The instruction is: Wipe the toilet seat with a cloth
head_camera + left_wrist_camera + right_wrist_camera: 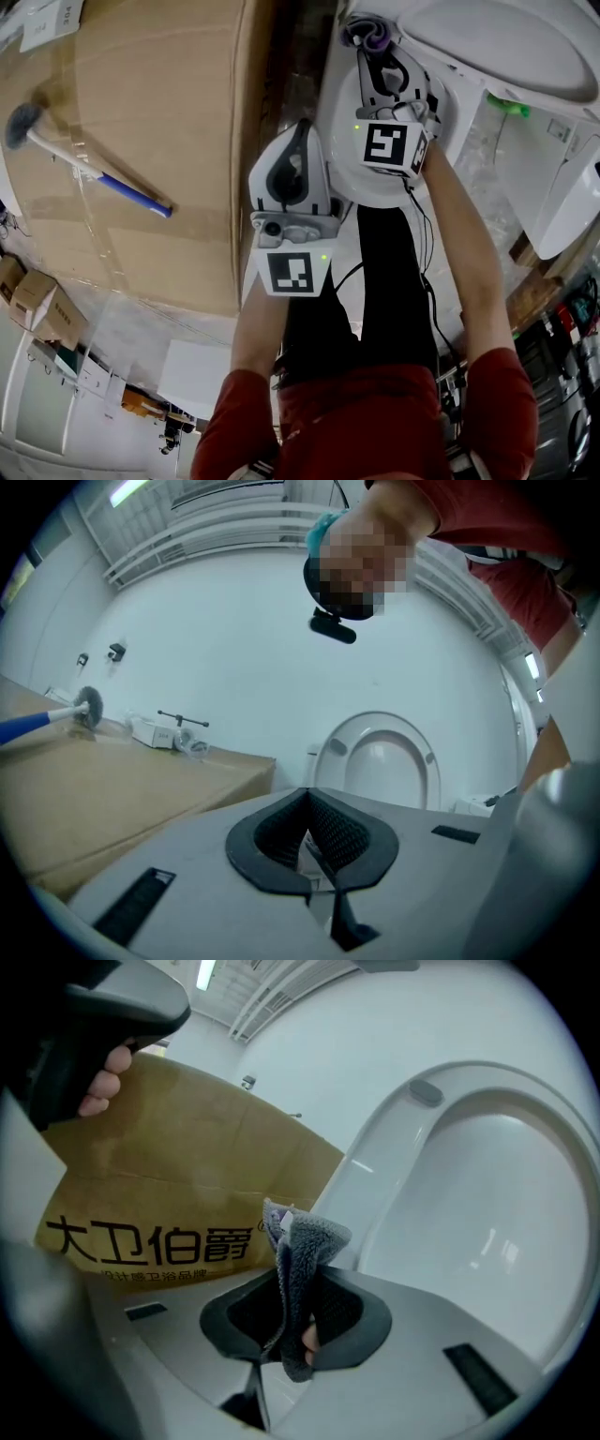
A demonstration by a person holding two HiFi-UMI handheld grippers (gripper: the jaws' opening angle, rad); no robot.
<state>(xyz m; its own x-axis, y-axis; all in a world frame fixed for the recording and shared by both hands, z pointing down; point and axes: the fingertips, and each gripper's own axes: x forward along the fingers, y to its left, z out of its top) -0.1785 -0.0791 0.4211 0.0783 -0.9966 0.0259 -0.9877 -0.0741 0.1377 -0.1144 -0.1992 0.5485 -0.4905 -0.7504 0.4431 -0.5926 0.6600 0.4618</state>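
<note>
A grey cloth [302,1241] stands pinched between the pads of my right gripper [300,1309], its folded end sticking up past the tips. In the head view this right gripper [373,49] is over the white toilet [506,42], with the cloth [367,34] at its tip near the bowl's left edge. The raised white seat [469,1194], a bumper on its face, fills the right of the right gripper view. My left gripper [302,131] hangs lower left of the right one, between box and toilet. Its jaws [309,841] are shut with nothing in them, facing the upright seat [380,761].
A large cardboard box [159,112] stands close against the toilet's left side, with a blue-handled toilet brush [84,159] lying on top. The person's legs and red top [375,412] fill the lower middle. White fittings [562,197] sit right of the toilet.
</note>
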